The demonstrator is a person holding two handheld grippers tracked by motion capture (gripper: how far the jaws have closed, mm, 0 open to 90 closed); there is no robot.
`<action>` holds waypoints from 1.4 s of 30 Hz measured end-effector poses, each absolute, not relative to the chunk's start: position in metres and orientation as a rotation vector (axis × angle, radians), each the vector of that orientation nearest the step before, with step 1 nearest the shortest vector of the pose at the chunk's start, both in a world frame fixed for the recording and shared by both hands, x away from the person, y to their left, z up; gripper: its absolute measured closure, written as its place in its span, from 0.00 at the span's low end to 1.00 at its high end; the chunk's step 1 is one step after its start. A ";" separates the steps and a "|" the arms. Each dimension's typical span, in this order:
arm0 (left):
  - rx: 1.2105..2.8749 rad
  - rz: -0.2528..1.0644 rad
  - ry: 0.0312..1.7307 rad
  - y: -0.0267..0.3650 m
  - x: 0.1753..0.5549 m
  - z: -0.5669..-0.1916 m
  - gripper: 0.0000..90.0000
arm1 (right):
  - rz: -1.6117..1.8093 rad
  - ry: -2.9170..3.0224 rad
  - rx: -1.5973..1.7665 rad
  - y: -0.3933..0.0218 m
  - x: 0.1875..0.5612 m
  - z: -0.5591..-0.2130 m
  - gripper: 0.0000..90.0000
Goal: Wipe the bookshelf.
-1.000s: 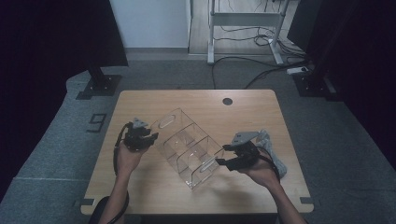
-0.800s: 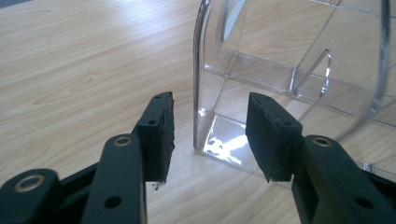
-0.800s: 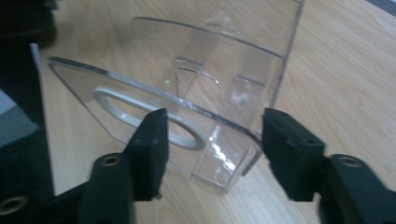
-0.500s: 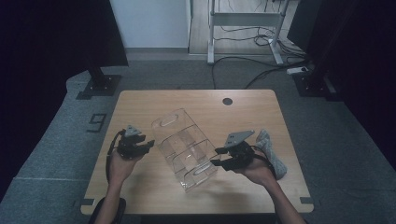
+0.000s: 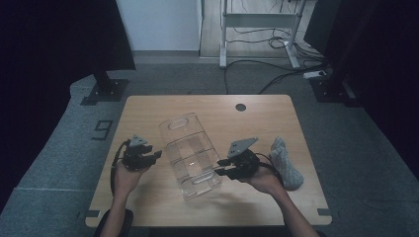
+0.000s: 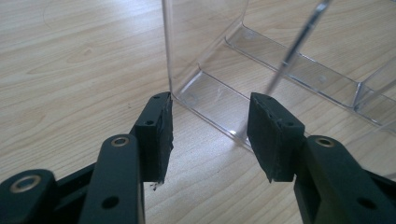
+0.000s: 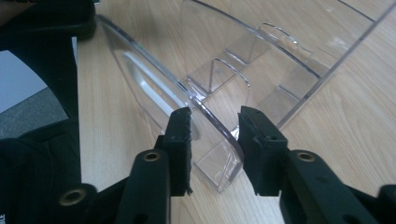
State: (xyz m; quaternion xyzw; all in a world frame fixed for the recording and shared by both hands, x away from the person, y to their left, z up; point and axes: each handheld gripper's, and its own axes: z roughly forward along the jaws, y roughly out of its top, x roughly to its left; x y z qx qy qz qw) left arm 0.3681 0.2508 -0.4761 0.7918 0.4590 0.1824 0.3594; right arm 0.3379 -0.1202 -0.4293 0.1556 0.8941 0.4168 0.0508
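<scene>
I see the clear plastic divided organiser box (image 5: pixel 190 155) on the light wooden worktop (image 5: pixel 148 111), lying btw my two grippers. My right gripper (image 7: pixel 214 130) has just been closing its fingers; the box's end wall sits btw them, but I can't tell if the pads press on it. My left gripper (image 6: pixel 210 126) has its fingers apart, nothing gripped; the box corner is just ahead of the tips. A grey cloth (image 5: pixel 285 165) lies behind the right fingers.
</scene>
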 end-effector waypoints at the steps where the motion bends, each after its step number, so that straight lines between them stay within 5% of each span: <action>1: 2.041 0.469 1.185 0.251 0.368 -0.476 0.56 | 1.271 2.724 0.470 -0.118 0.338 -0.430 0.74; 10: 2.040 0.465 1.188 0.253 0.368 -0.477 0.54 | 1.256 2.722 0.457 -0.106 0.337 -0.429 0.81; 23: 2.040 0.464 1.182 0.251 0.368 -0.478 0.25 | 1.226 2.679 0.559 -0.105 0.342 -0.429 0.88; 42: 2.053 0.431 1.058 0.227 0.361 -0.468 0.17 | 1.170 2.614 0.646 -0.101 0.345 -0.428 0.96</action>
